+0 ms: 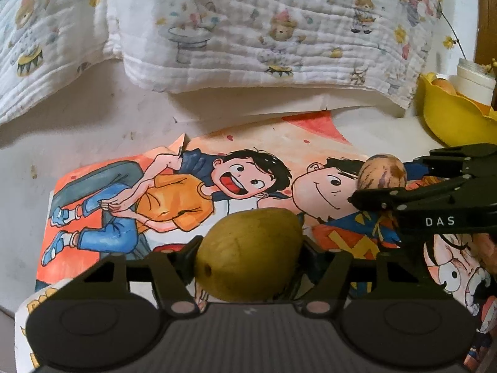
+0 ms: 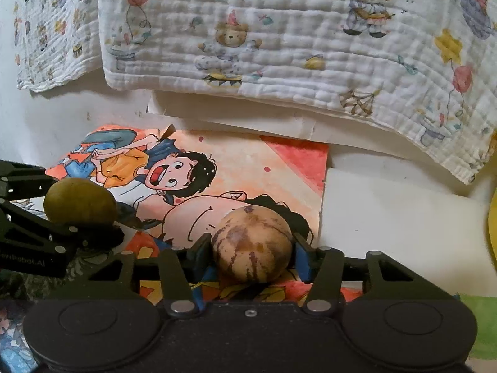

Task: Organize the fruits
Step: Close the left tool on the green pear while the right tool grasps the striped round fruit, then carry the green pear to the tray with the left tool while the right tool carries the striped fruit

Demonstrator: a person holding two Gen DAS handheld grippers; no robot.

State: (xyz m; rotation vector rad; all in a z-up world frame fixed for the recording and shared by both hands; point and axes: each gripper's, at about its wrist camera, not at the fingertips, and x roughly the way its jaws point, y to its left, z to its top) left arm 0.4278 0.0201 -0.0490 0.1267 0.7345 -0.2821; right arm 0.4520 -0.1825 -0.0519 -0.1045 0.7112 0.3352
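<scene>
My left gripper [image 1: 248, 248] is shut on an olive-green oval fruit [image 1: 250, 253], held above a cartoon poster [image 1: 130, 192]. The same green fruit [image 2: 79, 202] shows at the left of the right wrist view, in the left gripper [image 2: 84, 214]. My right gripper [image 2: 251, 245] is shut on a tan round fruit with brown streaks [image 2: 253, 244]. That tan fruit [image 1: 382, 172] shows at the right of the left wrist view, in the right gripper [image 1: 379, 186]. A yellow bowl [image 1: 450, 118] with an orange fruit [image 1: 445, 85] inside stands at the far right.
A teddy-bear print quilt [image 1: 248, 31] hangs over the back edge; it also shows in the right wrist view [image 2: 279, 37]. A white cup [image 1: 475, 79] stands behind the bowl. The poster [image 2: 248, 161] lies on a white surface [image 2: 388, 217]. A green patch [image 2: 478, 320] is at the lower right.
</scene>
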